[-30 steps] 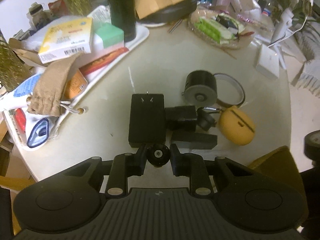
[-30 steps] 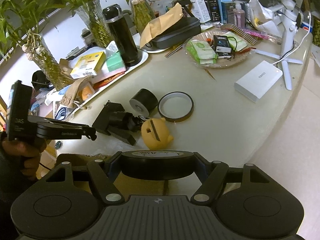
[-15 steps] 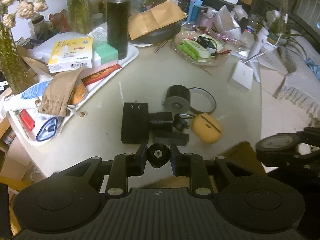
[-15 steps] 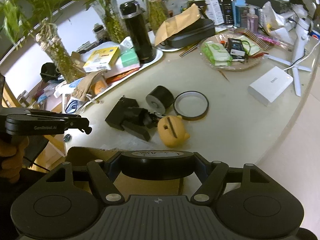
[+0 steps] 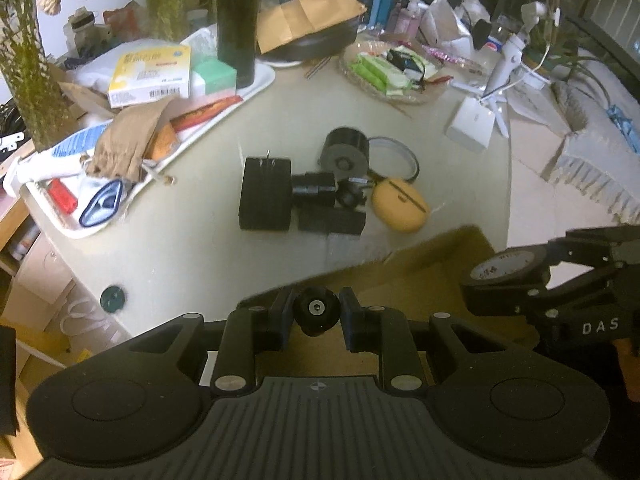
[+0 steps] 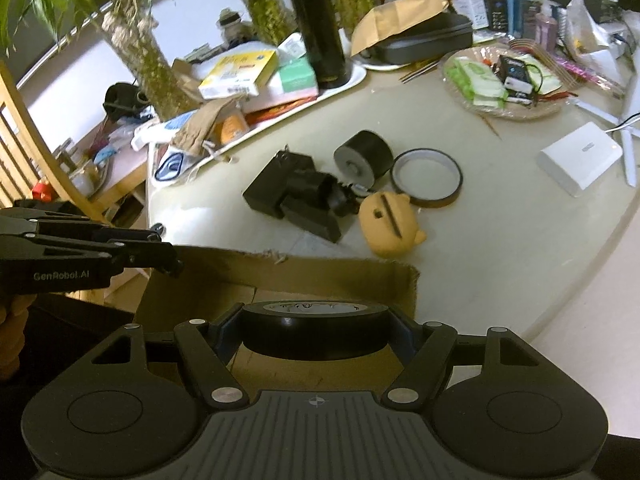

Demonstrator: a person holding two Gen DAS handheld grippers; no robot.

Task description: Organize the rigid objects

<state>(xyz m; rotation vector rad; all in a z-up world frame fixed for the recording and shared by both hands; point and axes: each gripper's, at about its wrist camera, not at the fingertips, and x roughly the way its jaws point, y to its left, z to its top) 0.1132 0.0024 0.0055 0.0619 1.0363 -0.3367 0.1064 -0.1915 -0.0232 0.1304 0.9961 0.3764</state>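
Observation:
My left gripper (image 5: 316, 314) is shut on a small black round knob (image 5: 316, 307) with a hex screw in its face. My right gripper (image 6: 316, 332) is shut on a black tape roll (image 6: 314, 330), and it also shows in the left wrist view at the right edge (image 5: 508, 276). Both hang over an open cardboard box (image 6: 280, 276) at the table's near edge. On the table lie a black power adapter (image 5: 264, 194), a black cylinder (image 5: 346, 152), a thin tape ring (image 5: 396, 158) and a yellow case (image 5: 400, 204).
A white tray (image 5: 256, 84) piled with boxes and a pouch runs along the left, with a black flask (image 5: 236, 20) on it. Behind stand a wicker plate of packets (image 5: 392, 72), a white box (image 5: 470, 124) and plant vases (image 6: 152, 56). A wooden chair (image 6: 24, 128) is at the left.
Both grippers have drawn back from the table, still holding their objects. The cardboard box has come into view under them, and the right gripper now shows in the left wrist view.

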